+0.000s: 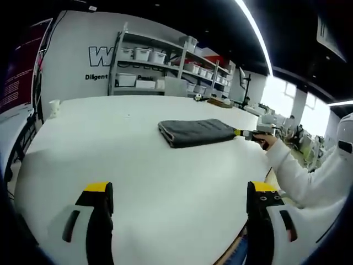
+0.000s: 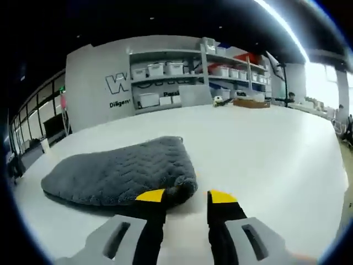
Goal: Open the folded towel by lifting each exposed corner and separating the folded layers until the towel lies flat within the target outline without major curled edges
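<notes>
The folded grey towel (image 1: 196,132) lies just above the centre of the left gripper view on the white worktop (image 1: 110,160). The left gripper (image 1: 179,201) hovers at the bottom of that view, fingers spread wide and empty. In the right gripper view, the right gripper (image 2: 186,197) sits at the towel's near corner, fingers parted with nothing between them.

1 folded dark-grey quilted towel (image 2: 121,172) on 1 large white table (image 1: 138,171). 2 yellow-tipped black-and-grey grippers: left gripper (image 1: 181,194), right gripper (image 2: 186,196). 1 grey metal shelving unit (image 1: 160,66) w/ approx. a dozen white plastic bins (image 1: 142,53), exact no. unclear. 1 person's white sleeve (image 1: 309,179).
</notes>
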Tool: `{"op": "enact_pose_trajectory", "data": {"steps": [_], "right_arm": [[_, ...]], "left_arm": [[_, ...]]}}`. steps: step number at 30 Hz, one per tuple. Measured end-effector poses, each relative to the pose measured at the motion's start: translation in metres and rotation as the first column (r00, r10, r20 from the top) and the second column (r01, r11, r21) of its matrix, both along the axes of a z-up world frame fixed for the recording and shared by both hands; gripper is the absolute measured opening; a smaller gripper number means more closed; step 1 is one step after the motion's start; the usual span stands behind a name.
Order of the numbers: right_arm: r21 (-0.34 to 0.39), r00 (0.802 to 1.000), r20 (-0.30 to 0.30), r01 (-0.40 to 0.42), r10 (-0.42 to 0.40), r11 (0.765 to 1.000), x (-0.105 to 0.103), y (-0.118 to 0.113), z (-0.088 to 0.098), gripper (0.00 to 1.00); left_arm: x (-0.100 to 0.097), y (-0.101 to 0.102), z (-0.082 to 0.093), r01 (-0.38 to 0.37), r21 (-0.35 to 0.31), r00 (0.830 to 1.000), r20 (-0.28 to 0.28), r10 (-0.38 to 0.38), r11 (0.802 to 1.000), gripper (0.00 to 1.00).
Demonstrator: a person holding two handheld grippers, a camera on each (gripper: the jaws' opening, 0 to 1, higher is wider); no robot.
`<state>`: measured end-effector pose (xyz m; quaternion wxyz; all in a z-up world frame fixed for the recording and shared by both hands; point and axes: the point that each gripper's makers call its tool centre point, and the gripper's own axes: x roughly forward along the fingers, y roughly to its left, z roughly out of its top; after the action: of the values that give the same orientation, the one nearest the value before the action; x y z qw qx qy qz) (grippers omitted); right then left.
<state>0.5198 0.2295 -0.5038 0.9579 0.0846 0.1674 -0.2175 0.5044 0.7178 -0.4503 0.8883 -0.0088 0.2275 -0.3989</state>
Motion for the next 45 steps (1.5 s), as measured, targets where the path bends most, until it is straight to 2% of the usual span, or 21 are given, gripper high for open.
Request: {"op": "enact_pose_trajectory", "data": {"steps": [2, 5, 7, 8, 10, 12, 13, 14, 15, 17, 18, 19, 20, 21, 28, 32, 34, 38, 42, 43, 45], "right_arm": [[-0.067, 0.998, 0.027, -0.050, 0.052, 0.997, -0.006, 0.004, 0.019, 0.52], [-0.142, 0.990, 0.068, -0.116, 0.127, 0.983, -0.011, 0.020, 0.044, 0.62], [-0.152, 0.977, 0.101, -0.169, 0.186, 0.974, -0.011, 0.034, 0.057, 0.67], [-0.145, 0.960, 0.135, -0.224, 0.243, 0.964, -0.007, 0.048, 0.068, 0.71], [-0.159, 0.945, 0.141, -0.274, 0.297, 0.948, -0.005, 0.063, 0.075, 0.76], [-0.189, 0.916, 0.155, -0.339, 0.369, 0.922, -0.001, 0.085, 0.087, 0.79], [-0.191, 0.912, 0.157, -0.348, 0.379, 0.918, -0.001, 0.088, 0.088, 0.80], [-0.198, 0.889, 0.166, -0.393, 0.426, 0.898, 0.003, 0.104, 0.094, 0.80], [-0.199, 0.886, 0.166, -0.401, 0.434, 0.894, 0.003, 0.107, 0.095, 0.80], [-0.225, 0.851, 0.156, -0.464, 0.501, 0.857, 0.009, 0.129, 0.102, 0.83], [-0.226, 0.846, 0.156, -0.471, 0.509, 0.853, 0.010, 0.132, 0.103, 0.85], [-0.233, 0.816, 0.159, -0.515, 0.555, 0.825, 0.014, 0.148, 0.107, 0.88], [-0.233, 0.810, 0.161, -0.523, 0.563, 0.820, 0.014, 0.151, 0.107, 0.90], [-0.233, 0.791, 0.159, -0.552, 0.591, 0.801, 0.017, 0.164, 0.109, 0.91], [-0.268, 0.700, 0.089, -0.669, 0.709, 0.693, 0.034, 0.225, 0.104, 0.99], [-0.283, 0.671, 0.072, -0.696, 0.738, 0.660, 0.045, 0.247, 0.101, 0.99], [-0.344, 0.676, 0.012, -0.689, 0.737, 0.638, 0.057, 0.255, 0.094, 0.99], [-0.420, 0.691, -0.110, -0.684, 0.714, 0.597, 0.084, 0.267, 0.068, 0.98], [-0.477, 0.708, -0.172, -0.668, 0.685, 0.571, 0.102, 0.273, 0.051, 0.91], [-0.488, 0.712, -0.200, -0.668, 0.673, 0.562, 0.109, 0.275, 0.040, 0.89], [-0.493, 0.717, -0.215, -0.666, 0.663, 0.560, 0.117, 0.277, 0.032, 0.85]], "left_arm": [[0.000, 0.001, -0.001, -0.003, 0.001, 1.000, -0.003, 0.003, 1.000, 1.00], [0.002, -0.001, -0.003, 0.000, 0.003, 1.000, -0.008, 0.000, 1.000, 1.00], [0.003, -0.003, -0.003, 0.005, 0.003, 1.000, -0.008, -0.005, 1.000, 1.00], [0.004, -0.005, -0.003, 0.009, 0.003, 1.000, -0.007, -0.009, 1.000, 1.00], [0.004, -0.007, -0.002, 0.014, 0.003, 1.000, -0.006, -0.014, 1.000, 1.00], [0.004, -0.010, -0.002, 0.021, 0.003, 1.000, -0.005, -0.021, 1.000, 1.00], [0.004, -0.010, -0.002, 0.022, 0.003, 1.000, -0.004, -0.022, 1.000, 1.00], [0.004, -0.011, -0.001, 0.026, 0.003, 1.000, -0.003, -0.026, 1.000, 1.00], [0.004, -0.011, -0.001, 0.027, 0.003, 1.000, -0.003, -0.027, 1.000, 1.00], [0.001, -0.013, -0.001, 0.039, 0.009, 0.999, 0.001, -0.039, 0.999, 1.00], [0.001, -0.013, -0.001, 0.040, 0.009, 0.999, 0.001, -0.040, 0.999, 1.00], [0.000, -0.013, -0.001, 0.045, 0.010, 0.999, 0.004, -0.045, 0.999, 1.00], [-0.001, -0.013, -0.001, 0.045, 0.010, 0.999, 0.004, -0.045, 0.999, 1.00], [-0.001, -0.013, -0.001, 0.046, 0.011, 0.999, 0.004, -0.046, 0.999, 1.00], [-0.003, -0.012, 0.002, 0.049, 0.014, 0.999, 0.013, -0.049, 0.999, 1.00], [-0.004, -0.013, 0.004, 0.053, 0.009, 0.998, 0.019, -0.053, 0.999, 1.00], [-0.005, -0.014, 0.004, 0.055, 0.012, 0.998, 0.020, -0.055, 0.998, 1.00], [-0.007, -0.014, 0.005, 0.058, 0.012, 0.998, 0.021, -0.058, 0.998, 1.00], [-0.009, -0.014, 0.007, 0.058, 0.009, 0.998, 0.026, -0.058, 0.998, 1.00], [-0.010, -0.014, 0.007, 0.057, 0.009, 0.998, 0.026, -0.057, 0.998, 1.00], [-0.011, -0.014, 0.007, 0.056, 0.009, 0.998, 0.026, -0.056, 0.998, 1.00]]}}
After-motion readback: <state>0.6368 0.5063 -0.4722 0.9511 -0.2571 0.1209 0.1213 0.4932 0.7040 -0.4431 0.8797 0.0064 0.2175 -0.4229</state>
